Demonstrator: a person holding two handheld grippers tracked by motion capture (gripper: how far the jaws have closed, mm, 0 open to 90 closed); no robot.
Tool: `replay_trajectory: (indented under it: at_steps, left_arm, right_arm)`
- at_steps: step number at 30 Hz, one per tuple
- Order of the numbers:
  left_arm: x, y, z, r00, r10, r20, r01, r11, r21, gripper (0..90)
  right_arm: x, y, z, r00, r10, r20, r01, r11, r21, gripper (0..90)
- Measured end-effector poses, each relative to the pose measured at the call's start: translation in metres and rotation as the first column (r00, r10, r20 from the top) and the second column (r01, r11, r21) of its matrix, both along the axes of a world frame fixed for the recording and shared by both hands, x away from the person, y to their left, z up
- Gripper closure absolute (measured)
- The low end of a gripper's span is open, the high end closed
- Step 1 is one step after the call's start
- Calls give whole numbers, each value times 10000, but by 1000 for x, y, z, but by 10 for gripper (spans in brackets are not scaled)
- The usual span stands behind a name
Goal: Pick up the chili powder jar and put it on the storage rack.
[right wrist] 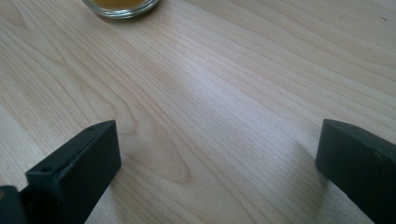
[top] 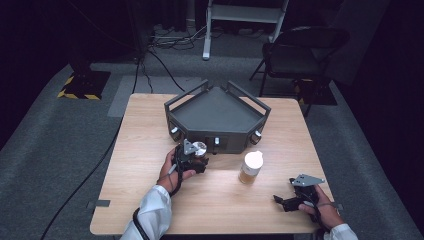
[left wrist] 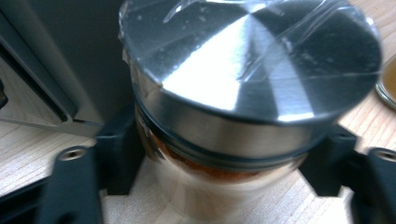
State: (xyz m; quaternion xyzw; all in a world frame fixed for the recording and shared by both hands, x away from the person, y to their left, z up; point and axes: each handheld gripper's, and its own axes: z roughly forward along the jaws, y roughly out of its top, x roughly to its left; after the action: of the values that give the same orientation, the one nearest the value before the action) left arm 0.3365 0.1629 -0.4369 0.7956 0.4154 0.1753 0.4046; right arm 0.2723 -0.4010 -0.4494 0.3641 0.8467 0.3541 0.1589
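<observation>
We are working in a dim room with grey carpet, where a black folding chair [top: 300, 50] and the white legs of a stand [top: 245, 20] sit beyond the far edge, dark cables trail across the floor, and a yellow-and-black striped base [top: 82, 82] lies off to the far left. Our surface is a light wooden table [top: 150, 130] with plain grain. At its far middle stands a dark grey angular tray [top: 217, 112] with raised rails and small knobs along its front faces; its inside looks bare. Near the middle, to the right of our left hand, stands a jar with a white lid [top: 251, 167] holding an amber-coloured content, apart from both grippers. Just in front of the tray's front face, our left gripper [top: 196, 159] has its jaws closed onto the sides of a glass spice jar with a shiny metal lid [left wrist: 247, 70], which stands on the wood and holds something reddish-orange beneath the lid. Our right gripper [top: 287, 201] lies low on the table near its right corner, jaws spread wide with only bare wood between them
</observation>
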Motion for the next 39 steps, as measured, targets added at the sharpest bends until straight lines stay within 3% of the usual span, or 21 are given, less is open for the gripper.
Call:
replay_trajectory:
  at_steps: [10, 28, 39]
  left_arm:
    - [0, -3, 3, 9999, -95, 72, 93, 9996, 281, 297]
    - [-10, -2, 11, 9988, -84, 475, 82, 10000, 30, 298]
    - [-14, -2, 19, 9986, 51, 518, -50, 10000, -19, 298]
  right_arm:
    - [0, -1, 0, 10000, 27, -2, -27, 10000, -1, 0]
    - [1, -2, 0, 10000, 83, -9, -83, 10000, 4, 0]
    - [1, -2, 0, 10000, 84, -12, -84, 10000, 4, 0]
